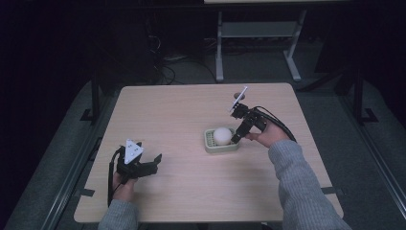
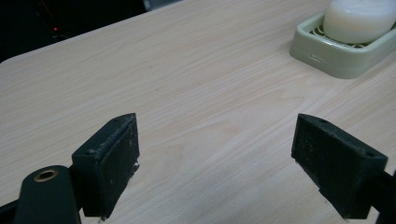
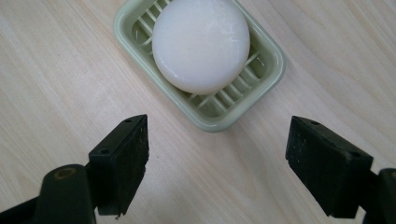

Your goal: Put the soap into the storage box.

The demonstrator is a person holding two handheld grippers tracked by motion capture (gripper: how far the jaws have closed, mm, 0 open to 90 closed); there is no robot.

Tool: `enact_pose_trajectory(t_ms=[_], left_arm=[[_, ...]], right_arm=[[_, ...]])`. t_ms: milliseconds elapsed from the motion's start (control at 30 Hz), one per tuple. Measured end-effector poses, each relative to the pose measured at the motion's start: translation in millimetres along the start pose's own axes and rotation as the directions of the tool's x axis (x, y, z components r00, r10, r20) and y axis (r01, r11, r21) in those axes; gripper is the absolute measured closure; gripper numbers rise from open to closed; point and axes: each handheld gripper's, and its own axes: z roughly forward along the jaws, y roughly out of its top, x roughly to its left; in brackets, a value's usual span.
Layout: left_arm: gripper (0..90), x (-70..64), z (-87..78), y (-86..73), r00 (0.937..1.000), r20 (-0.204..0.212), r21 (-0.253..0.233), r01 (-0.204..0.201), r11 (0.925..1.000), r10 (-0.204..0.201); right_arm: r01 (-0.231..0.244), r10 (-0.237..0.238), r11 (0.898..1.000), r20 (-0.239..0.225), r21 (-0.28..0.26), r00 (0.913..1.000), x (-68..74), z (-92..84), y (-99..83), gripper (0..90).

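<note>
Round white soap (image 1: pixel 221 135) lying in a pale green dish (image 1: pixel 209 143), slatted inside, on a light wood table (image 1: pixel 182 110); dish a little right of table centre. Soap nearly covering the slats, with green rim showing all round in the right gripper view (image 3: pixel 268 51).

Right gripper (image 1: pixel 236 139) just right of the dish, tilted down toward it, tips near the dish's right rim. Jaws wide apart, nothing between them; in its own view (image 3: pixel 217 163) the dish's near corner just beyond the gap, bare wood beneath. No contact with soap (image 3: pixel 201 44) or dish.

Left gripper (image 1: pixel 155 160) well left of the dish and nearer the table's front edge, low over the wood, held in a hand (image 1: pixel 123 187) with grey sleeve. Jaws likewise spread wide and empty (image 2: pixel 215 158). In its view, dish (image 2: pixel 327 56) with soap (image 2: pixel 357 21) far off at upper right, only bare table between the jaws.
</note>
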Motion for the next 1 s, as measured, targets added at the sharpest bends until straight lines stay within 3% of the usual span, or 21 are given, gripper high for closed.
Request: enact_pose_trajectory(t_ms=[1000], left_arm=[[14.8, -1.2, 0.4, -0.1, 1.0000, 0.001, 0.001, -0.002, 1.0000, 0.002]], right_arm=[[-0.026, 0.026, 1.000, 0.005, -0.007, 0.9997, -1.0, -2.0, -35.8, 21.2]])
